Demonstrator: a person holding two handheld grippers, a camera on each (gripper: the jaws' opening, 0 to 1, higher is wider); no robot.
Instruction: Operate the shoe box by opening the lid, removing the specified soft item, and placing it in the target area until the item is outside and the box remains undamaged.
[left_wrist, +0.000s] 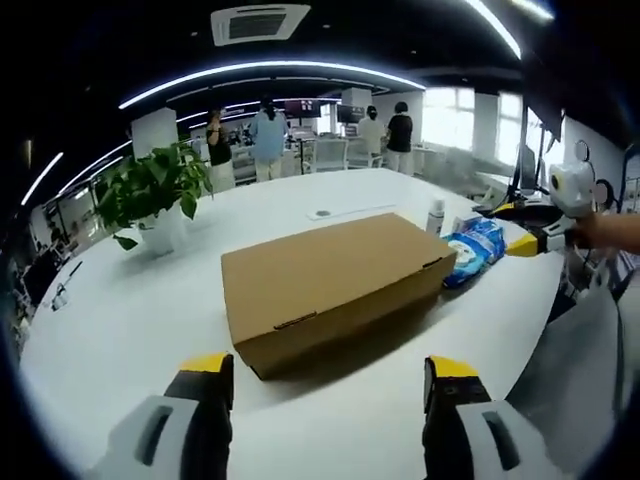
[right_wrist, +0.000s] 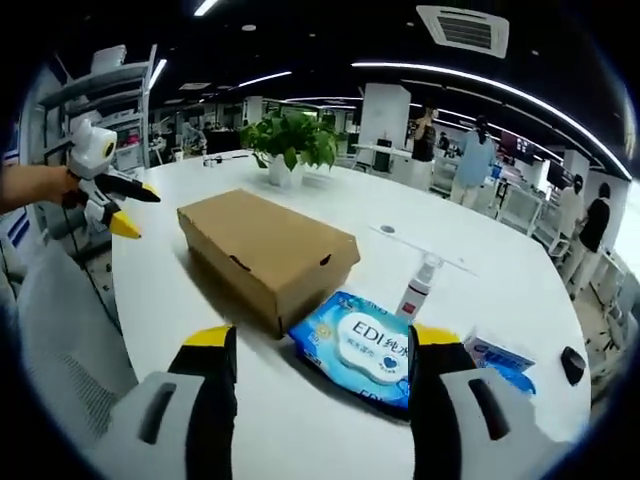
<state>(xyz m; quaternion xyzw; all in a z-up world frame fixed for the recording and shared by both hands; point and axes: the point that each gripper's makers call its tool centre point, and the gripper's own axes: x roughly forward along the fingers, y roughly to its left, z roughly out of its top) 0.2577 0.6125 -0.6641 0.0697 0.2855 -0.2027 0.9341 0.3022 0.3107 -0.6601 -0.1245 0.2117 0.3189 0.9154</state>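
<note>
**Closed cardboard box on the white table, both grippers spread and empty**

In the left gripper view we see the plain brown cardboard shoe box (left_wrist: 335, 290) in the middle of the frame, lying flat on the large white table (left_wrist: 120, 320) with its lid shut. Our left gripper (left_wrist: 330, 375) rises from the bottom edge, its yellow-tipped jaws spread wide with nothing between them, short of the box's near edge. To the right of the box lies the blue soft pack of wipes (left_wrist: 472, 250), touching or just beside the box's right end; we cannot tell which. A small white spray bottle (left_wrist: 435, 215) stands just behind the pack. At the right edge the right gripper (left_wrist: 528, 228) comes in, held by a hand (left_wrist: 610, 232). A green potted plant (left_wrist: 150, 195) stands at the upper left.

In the right gripper view our right gripper (right_wrist: 322, 345) has its jaws wide apart, holding nothing. The blue pack (right_wrist: 362, 350) lies between them in the lower centre, its left end against the box (right_wrist: 265, 255). The bottle (right_wrist: 418, 287) stands just above the pack. At the upper left the left gripper (right_wrist: 135, 205) hangs beyond the table edge, its jaws parted. The plant (right_wrist: 290, 145) stands above the box.
</note>
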